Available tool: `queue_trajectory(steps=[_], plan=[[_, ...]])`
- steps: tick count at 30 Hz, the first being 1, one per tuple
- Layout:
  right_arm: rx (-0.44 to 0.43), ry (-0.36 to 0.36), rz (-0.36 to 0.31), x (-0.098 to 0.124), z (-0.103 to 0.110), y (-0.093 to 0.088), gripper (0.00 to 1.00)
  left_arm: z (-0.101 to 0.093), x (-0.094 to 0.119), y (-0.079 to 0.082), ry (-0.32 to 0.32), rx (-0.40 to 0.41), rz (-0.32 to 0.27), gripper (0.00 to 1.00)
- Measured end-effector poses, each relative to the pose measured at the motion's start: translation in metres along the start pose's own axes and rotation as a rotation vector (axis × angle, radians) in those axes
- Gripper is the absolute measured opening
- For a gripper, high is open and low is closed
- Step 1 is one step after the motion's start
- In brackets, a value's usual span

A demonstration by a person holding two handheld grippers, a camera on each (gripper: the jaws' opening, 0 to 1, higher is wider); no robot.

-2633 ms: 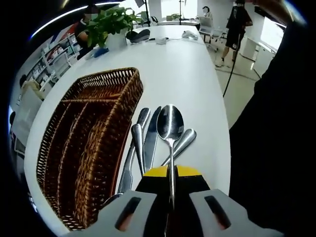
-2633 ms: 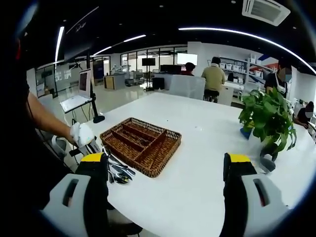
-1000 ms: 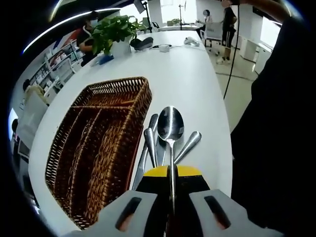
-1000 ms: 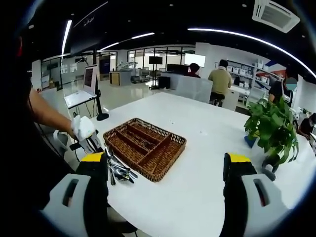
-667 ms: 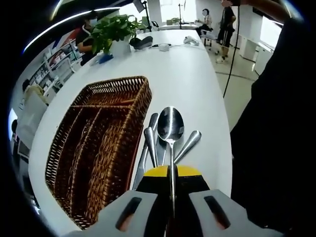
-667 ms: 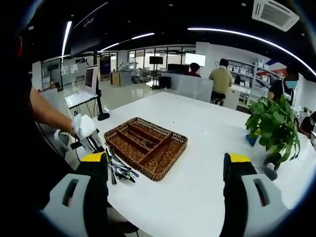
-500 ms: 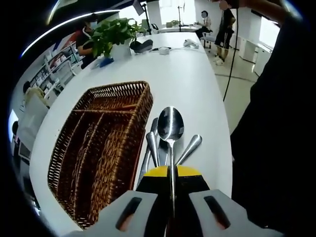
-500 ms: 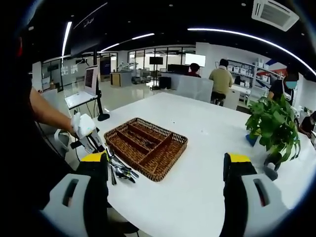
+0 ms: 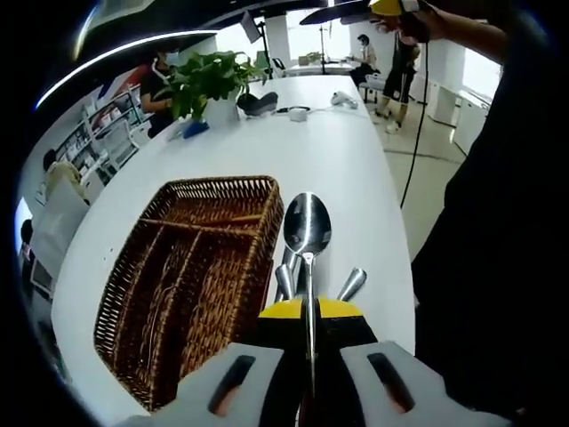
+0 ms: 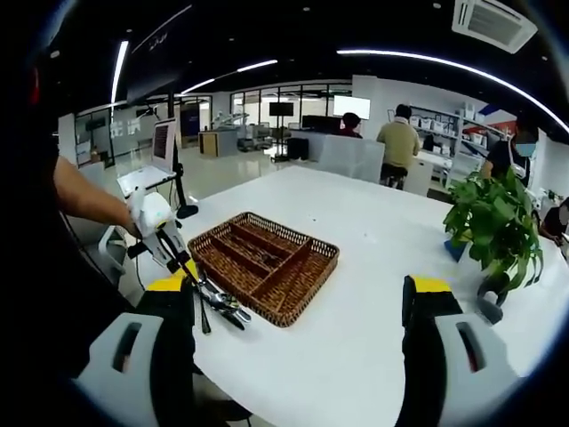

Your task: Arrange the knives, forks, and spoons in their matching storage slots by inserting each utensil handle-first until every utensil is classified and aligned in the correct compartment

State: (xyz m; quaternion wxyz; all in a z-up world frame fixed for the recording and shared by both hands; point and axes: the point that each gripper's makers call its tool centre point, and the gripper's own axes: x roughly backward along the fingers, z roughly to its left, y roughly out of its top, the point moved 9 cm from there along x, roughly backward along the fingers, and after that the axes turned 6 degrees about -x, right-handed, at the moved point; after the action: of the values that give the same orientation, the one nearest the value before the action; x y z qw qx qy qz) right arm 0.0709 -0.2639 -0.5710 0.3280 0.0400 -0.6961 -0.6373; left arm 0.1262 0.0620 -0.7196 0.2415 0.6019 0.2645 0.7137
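My left gripper [image 9: 309,311] is shut on the handle of a steel spoon [image 9: 307,227], whose bowl points away above the white table [image 9: 347,151]. A few more utensils [image 9: 286,280] lie on the table under it, just right of the brown wicker cutlery basket [image 9: 191,276] with its long compartments. In the right gripper view the left gripper [image 10: 173,253], held by a gloved hand, hangs tilted over the utensil pile [image 10: 222,307] at the basket's [image 10: 267,262] near-left corner. My right gripper [image 10: 300,298] stands wide open above the table [image 10: 356,356], well back from the basket.
A potted green plant [image 9: 209,76] [image 10: 489,222] stands farther along the table with small items near it. The table edge [image 9: 396,231] runs close to the utensils on the right. People and desks fill the office behind.
My left gripper has risen with the spoon; the utensils on the table now lie lower and mostly behind it. In the right gripper view it sits higher and more tilted.
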Motion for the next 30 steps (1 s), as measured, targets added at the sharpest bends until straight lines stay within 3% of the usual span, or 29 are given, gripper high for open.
queue_trajectory(steps=[12, 19, 30], plan=[[-0.046, 0.024, 0.017, -0.006, 0.0, -0.013, 1.0, 0.013, 0.021, 0.016, -0.034, -0.003, -0.033, 0.0], [-0.049, 0.037, 0.006, -0.007, 0.005, -0.011, 1.0, 0.022, 0.034, 0.019, -0.033, -0.026, -0.034, 0.0], [-0.021, 0.058, 0.006, -0.011, 0.02, 0.0, 1.0, 0.041, 0.072, 0.032, -0.016, -0.052, -0.056, 0.0]])
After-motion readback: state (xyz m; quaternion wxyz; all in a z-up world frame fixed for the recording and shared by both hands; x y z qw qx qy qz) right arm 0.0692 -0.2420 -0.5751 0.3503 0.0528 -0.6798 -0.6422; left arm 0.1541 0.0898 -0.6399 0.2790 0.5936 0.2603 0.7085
